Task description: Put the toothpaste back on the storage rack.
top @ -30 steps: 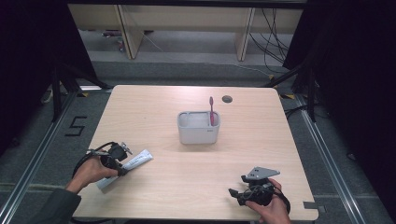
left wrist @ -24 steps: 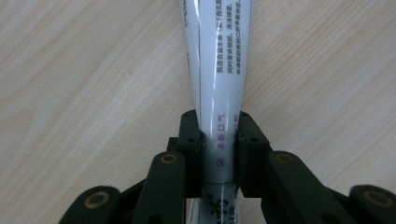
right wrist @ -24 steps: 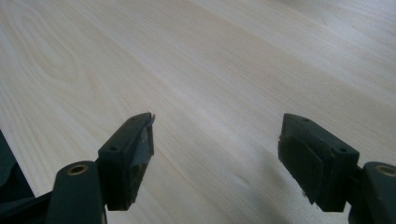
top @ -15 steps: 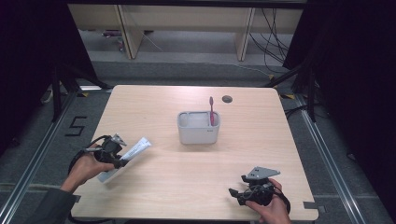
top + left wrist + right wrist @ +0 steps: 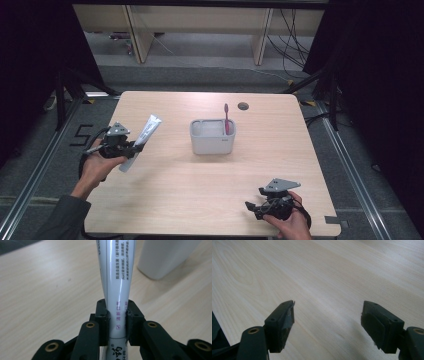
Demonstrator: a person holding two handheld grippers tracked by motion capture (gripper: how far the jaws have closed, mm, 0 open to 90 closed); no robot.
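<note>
My left gripper (image 5: 136,147) is shut on a white toothpaste tube (image 5: 142,139) and holds it tilted above the table's left side. In the left gripper view the tube (image 5: 117,277) stands up between the black jaws, with my left gripper (image 5: 117,315) clamped around its lower part. A white rectangular holder (image 5: 212,136) sits at the table's middle with a pink toothbrush (image 5: 226,119) standing in its right end. My right gripper (image 5: 251,206) rests near the front right edge, open, and in its own view my right gripper (image 5: 327,315) has nothing between its jaws.
The wooden table (image 5: 200,200) has a round cable hole (image 5: 243,106) behind the holder. The holder's corner (image 5: 165,257) shows at the upper right of the left gripper view. Shelving and cables lie on the floor beyond the far edge.
My left gripper has lifted the toothpaste tube off the table and raised it toward upright, moving forward along the left side. The right gripper has stayed put.
</note>
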